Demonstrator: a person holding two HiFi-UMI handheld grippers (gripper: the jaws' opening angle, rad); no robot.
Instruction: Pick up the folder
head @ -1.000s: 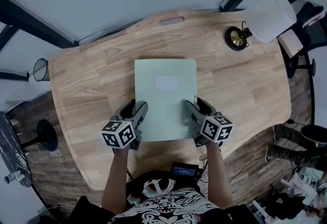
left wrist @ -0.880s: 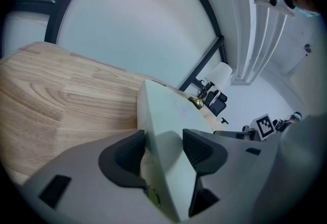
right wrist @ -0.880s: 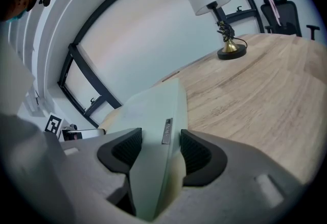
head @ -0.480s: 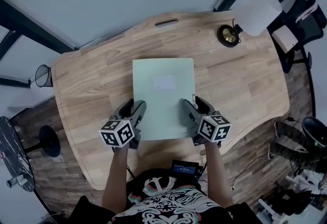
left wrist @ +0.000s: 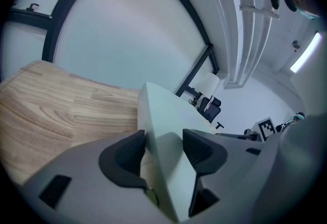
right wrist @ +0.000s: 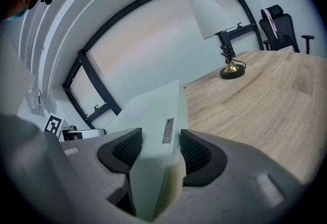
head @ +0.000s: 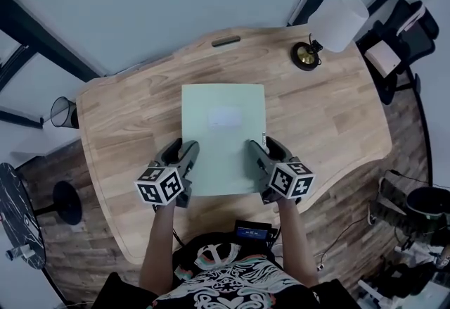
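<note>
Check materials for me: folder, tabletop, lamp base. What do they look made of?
Folder: pale green and matte, probably stiff card or plastic. It lies flat with no sheen, and its spine looks thick and squared.
Tabletop: light wood with a satin finish. Grain and joined strips show.
Lamp base: likely brass-toned metal, a glossy gold disc in a dark rim.

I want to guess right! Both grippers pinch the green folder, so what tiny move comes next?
Probably lift both together, evenly: the left gripper and right gripper each clamp one side of the folder, so uneven lifting might tilt it.
</note>
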